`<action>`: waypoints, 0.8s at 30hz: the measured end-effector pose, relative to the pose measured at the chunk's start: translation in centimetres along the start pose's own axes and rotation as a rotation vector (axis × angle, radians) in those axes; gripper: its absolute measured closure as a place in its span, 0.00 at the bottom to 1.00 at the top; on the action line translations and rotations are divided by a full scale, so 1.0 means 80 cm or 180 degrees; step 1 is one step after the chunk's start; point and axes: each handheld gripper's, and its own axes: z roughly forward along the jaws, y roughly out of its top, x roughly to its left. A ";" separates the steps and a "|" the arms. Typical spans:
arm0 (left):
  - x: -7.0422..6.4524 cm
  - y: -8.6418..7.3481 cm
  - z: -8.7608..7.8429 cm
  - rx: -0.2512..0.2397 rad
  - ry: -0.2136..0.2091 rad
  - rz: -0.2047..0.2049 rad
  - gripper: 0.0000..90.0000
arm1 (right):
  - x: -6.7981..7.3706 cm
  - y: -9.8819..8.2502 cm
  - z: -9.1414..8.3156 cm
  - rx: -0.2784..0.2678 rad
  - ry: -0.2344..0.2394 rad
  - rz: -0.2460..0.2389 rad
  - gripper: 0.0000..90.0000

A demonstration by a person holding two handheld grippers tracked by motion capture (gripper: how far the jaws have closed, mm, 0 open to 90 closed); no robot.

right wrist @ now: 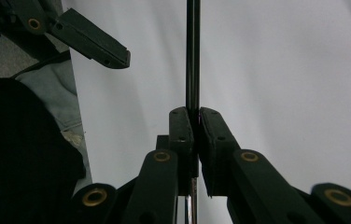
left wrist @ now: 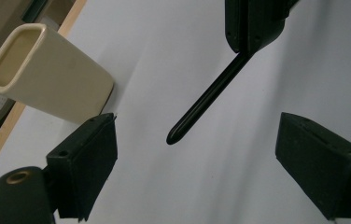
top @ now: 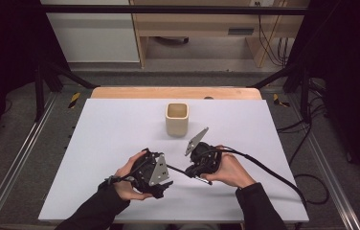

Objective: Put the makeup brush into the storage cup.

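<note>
High view: we hold both tongs near the worktop's front edge, around its middle, with the cup upright well behind them toward the back edge. Our right tongs pinch the pen near one end, so its free length juts out toward the left tongs, which stand spread on either side of the tip without touching it, likely to take it over.
</note>
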 end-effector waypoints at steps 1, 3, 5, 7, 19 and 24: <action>0.000 0.000 0.000 0.0000 0.0000 0.0000 0.15 | 0.001 0.000 0.001 0.0004 0.0001 0.0016 0.94; -0.001 0.002 0.001 0.0047 -0.0007 0.0087 0.15 | 0.001 0.000 0.001 0.0006 0.0002 0.0026 0.94; -0.003 0.003 0.002 0.0053 0.0005 0.0131 0.16 | 0.001 0.000 0.002 0.0015 0.0002 0.0012 0.94; -0.004 0.004 0.003 0.0053 0.0001 0.0169 0.18 | 0.000 0.000 0.002 0.0034 0.0015 -0.0005 0.94; -0.014 0.011 0.010 0.0105 0.0005 0.0451 0.27 | 0.000 0.002 0.004 0.0092 0.0032 0.0017 0.94; -0.016 0.013 0.012 0.0119 -0.0018 0.0574 0.30 | 0.000 0.003 0.005 0.0130 0.0041 0.0027 0.94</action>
